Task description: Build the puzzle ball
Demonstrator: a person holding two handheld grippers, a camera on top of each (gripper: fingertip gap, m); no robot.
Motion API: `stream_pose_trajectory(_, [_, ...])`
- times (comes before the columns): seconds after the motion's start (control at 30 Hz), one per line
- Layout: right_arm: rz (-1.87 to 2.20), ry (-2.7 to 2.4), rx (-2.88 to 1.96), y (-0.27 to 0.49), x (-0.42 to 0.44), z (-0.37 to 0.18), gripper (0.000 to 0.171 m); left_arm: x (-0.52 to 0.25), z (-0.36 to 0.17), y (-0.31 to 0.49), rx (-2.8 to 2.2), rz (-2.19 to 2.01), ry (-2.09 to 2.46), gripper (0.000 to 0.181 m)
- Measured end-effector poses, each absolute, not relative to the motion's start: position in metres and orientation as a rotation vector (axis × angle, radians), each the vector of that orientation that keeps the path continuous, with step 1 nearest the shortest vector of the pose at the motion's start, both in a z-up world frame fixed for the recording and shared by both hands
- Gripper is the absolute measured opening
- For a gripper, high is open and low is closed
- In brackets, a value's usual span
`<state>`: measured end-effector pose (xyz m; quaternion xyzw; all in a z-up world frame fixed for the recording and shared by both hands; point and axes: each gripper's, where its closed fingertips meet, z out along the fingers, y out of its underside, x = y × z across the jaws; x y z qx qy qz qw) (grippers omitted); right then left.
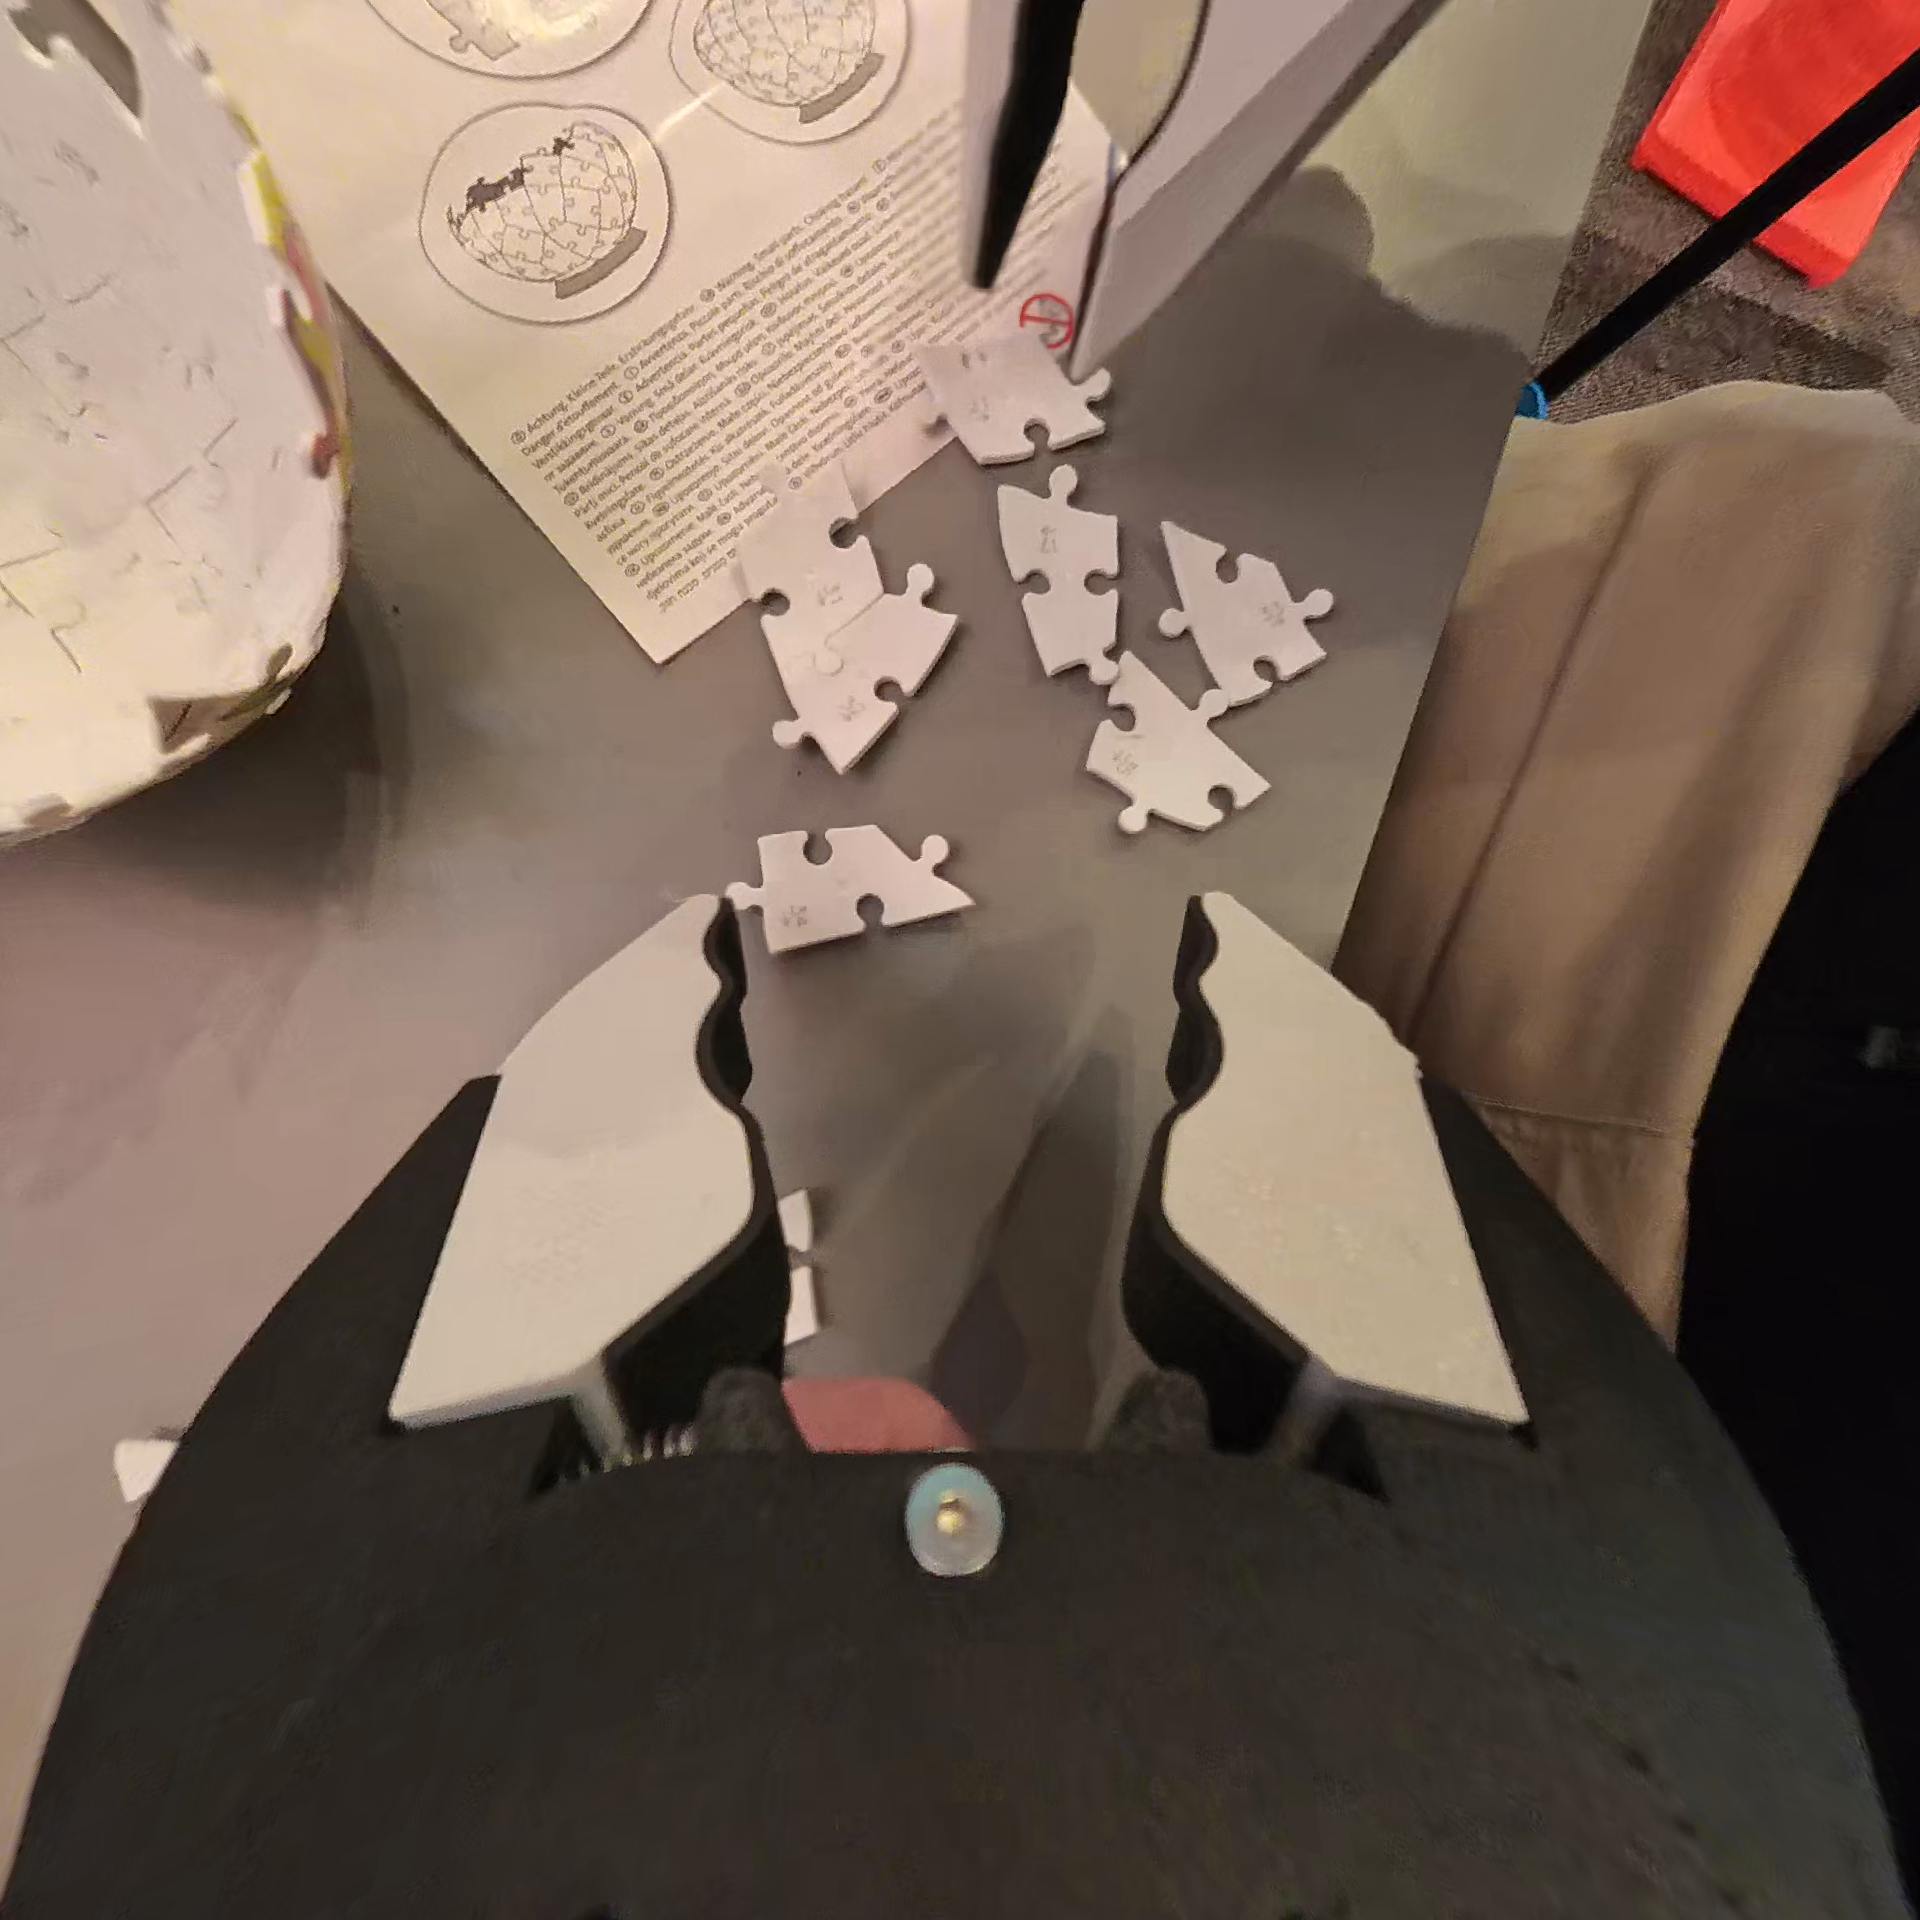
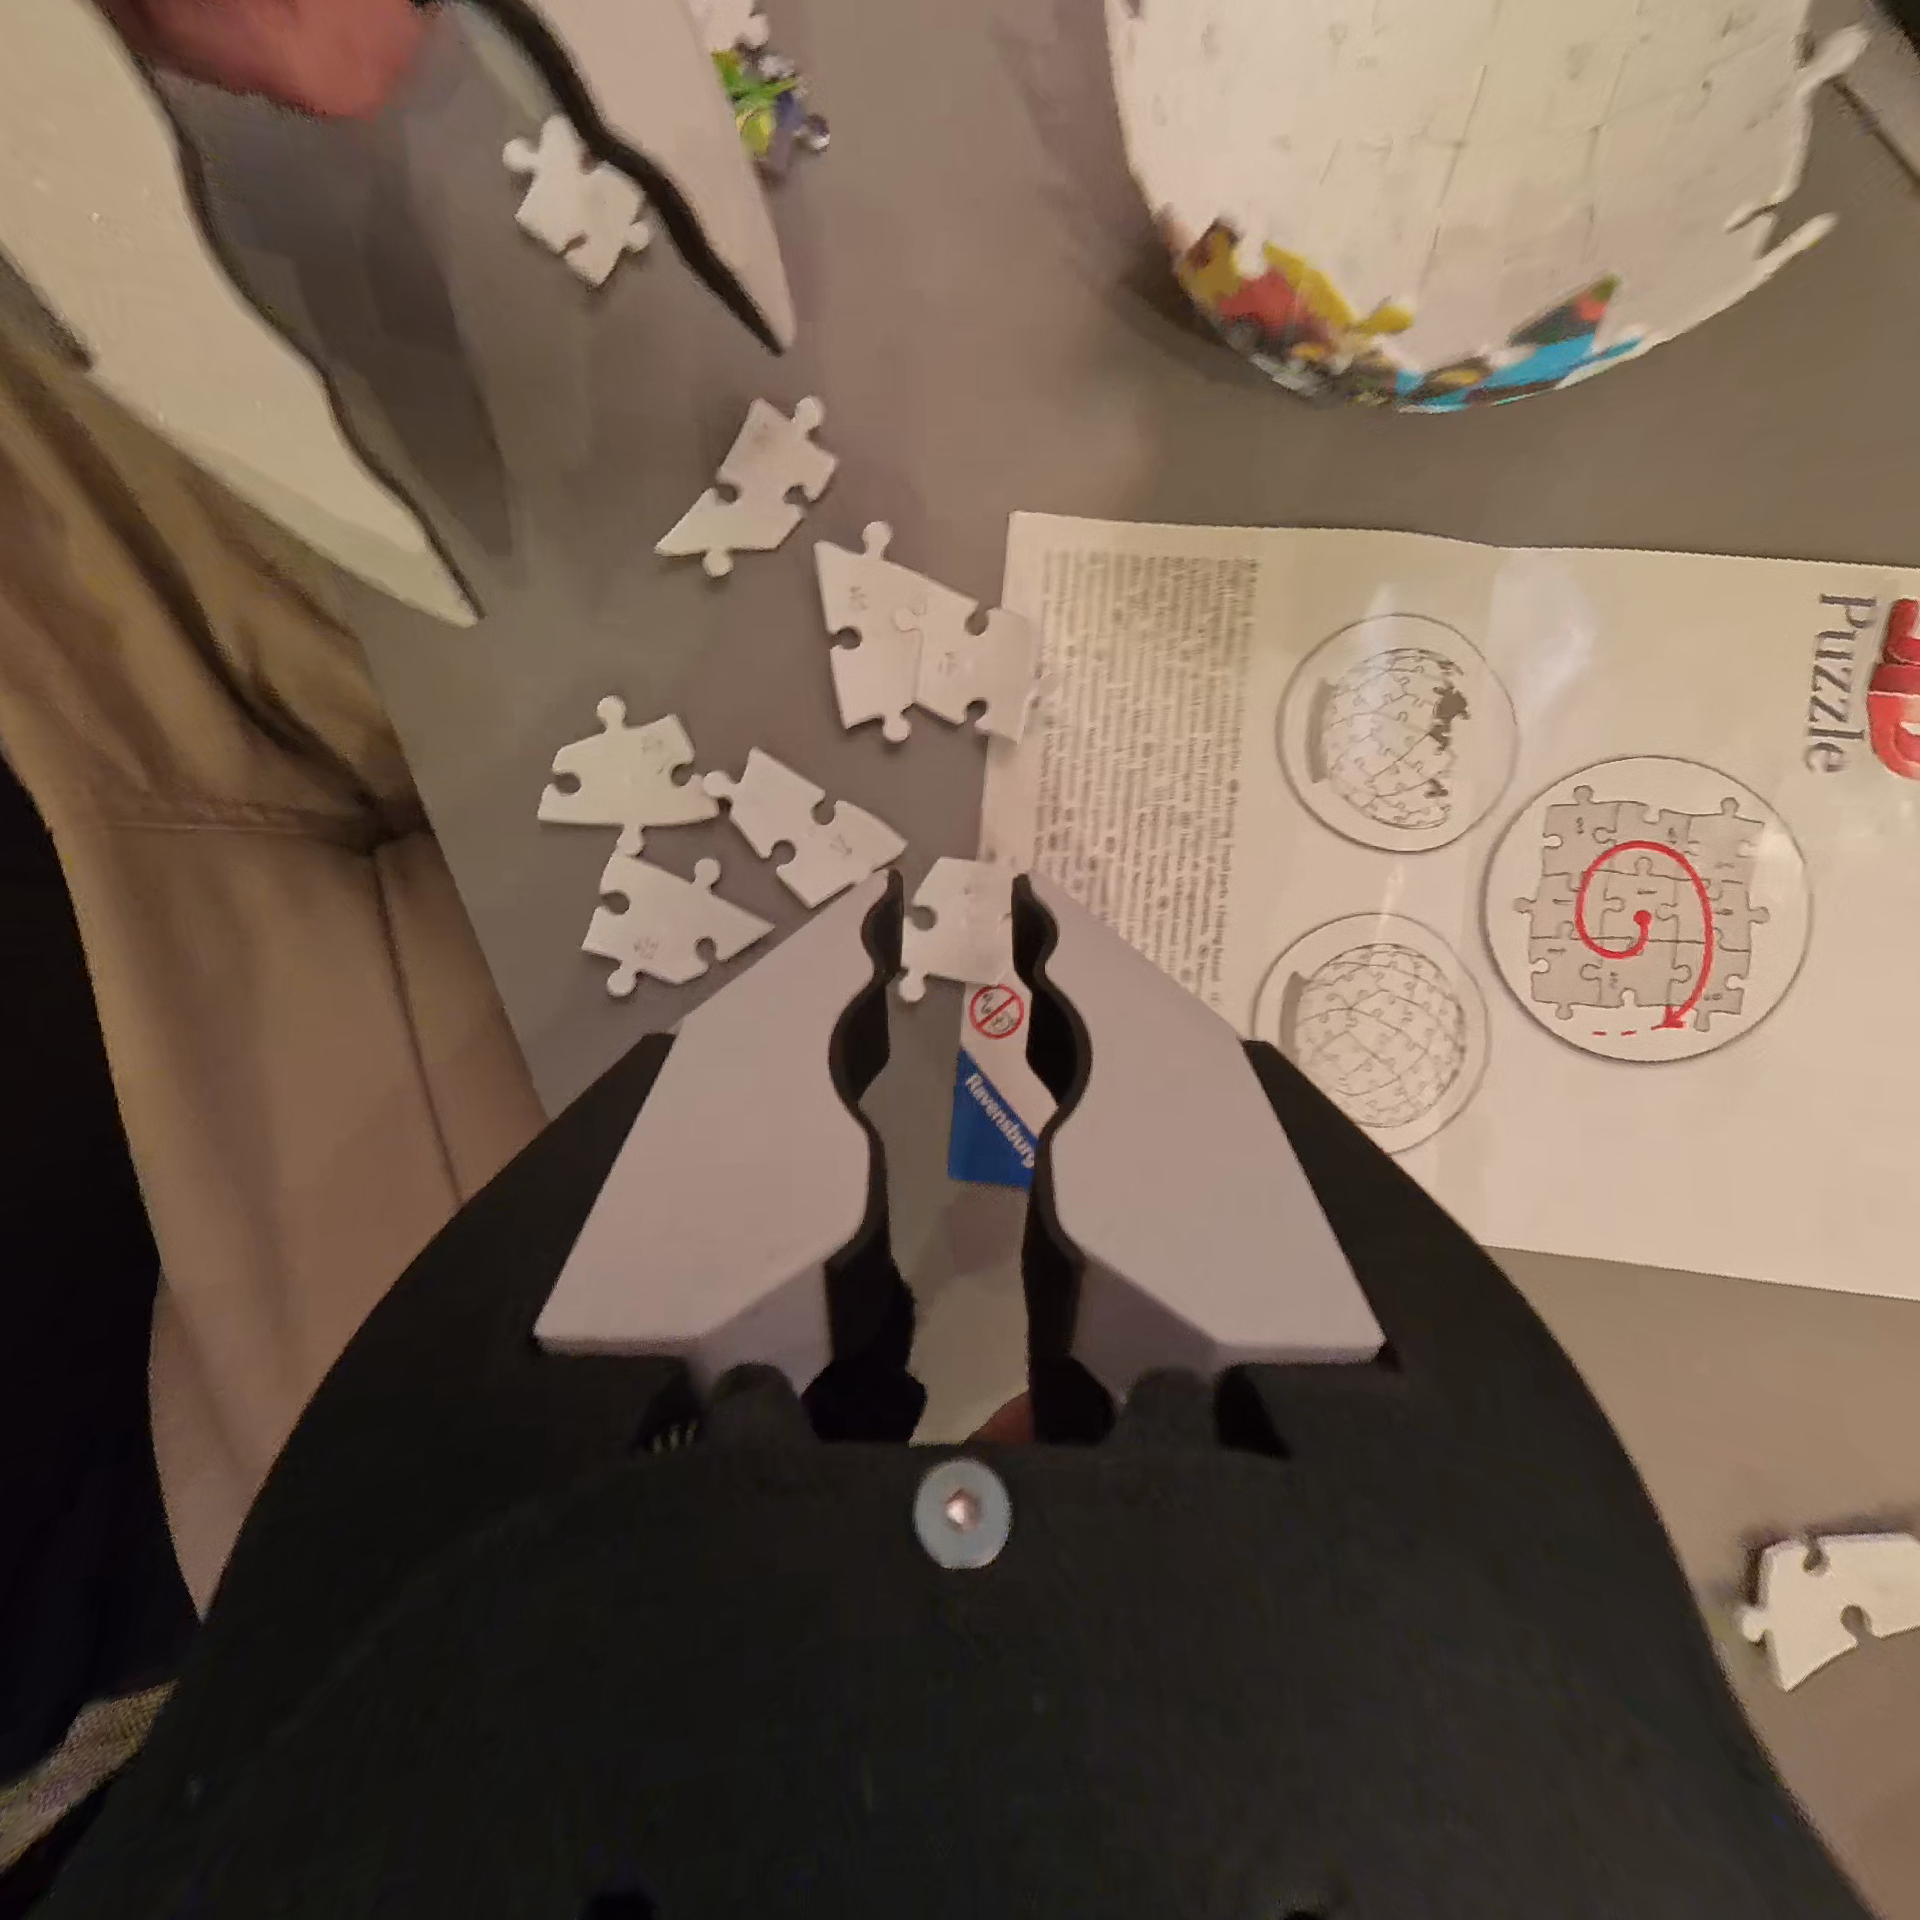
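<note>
The half-built puzzle ball (image 1: 156, 416), white inside and coloured outside, sits on the grey table at the far left; it also shows in the right wrist view (image 2: 1455, 156). Several loose white pieces (image 1: 1070, 582) lie face down in the middle. My left gripper (image 1: 961, 914) is open and empty, with one piece (image 1: 852, 888) just ahead of its left fingertip. My right gripper (image 2: 954, 883) has its jaws narrowed onto a white piece (image 2: 956, 925) that rests at the corner of the instruction sheet (image 2: 1351, 831). The right gripper (image 1: 1031, 324) and that piece (image 1: 1013, 400) also show in the left wrist view.
The instruction sheet (image 1: 623, 312) lies flat beside the ball. Beige fabric (image 1: 1662, 831) hangs along the table's edge. A red object (image 1: 1787, 135) lies beyond it. A lone piece (image 2: 1829, 1600) and a coloured piece (image 2: 769, 104) lie apart. The left gripper (image 2: 623, 478) reaches in opposite. Tip to tip, the grippers are about 11 centimeters apart. Measured from the fingertips, the lone piece (image 2: 1829, 1600) is 20 centimeters or so from the right gripper and 35 centimeters from the left.
</note>
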<state>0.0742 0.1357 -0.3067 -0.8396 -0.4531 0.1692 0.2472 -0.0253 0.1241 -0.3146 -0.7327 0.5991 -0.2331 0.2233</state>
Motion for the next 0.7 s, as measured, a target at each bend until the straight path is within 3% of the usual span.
stream_pose_trajectory(0.7, [0.387,-1.355,-2.298,0.127,0.081,-0.327,0.042,-0.072,-0.314,0.140,-2.037,-0.514,1.593,0.080])
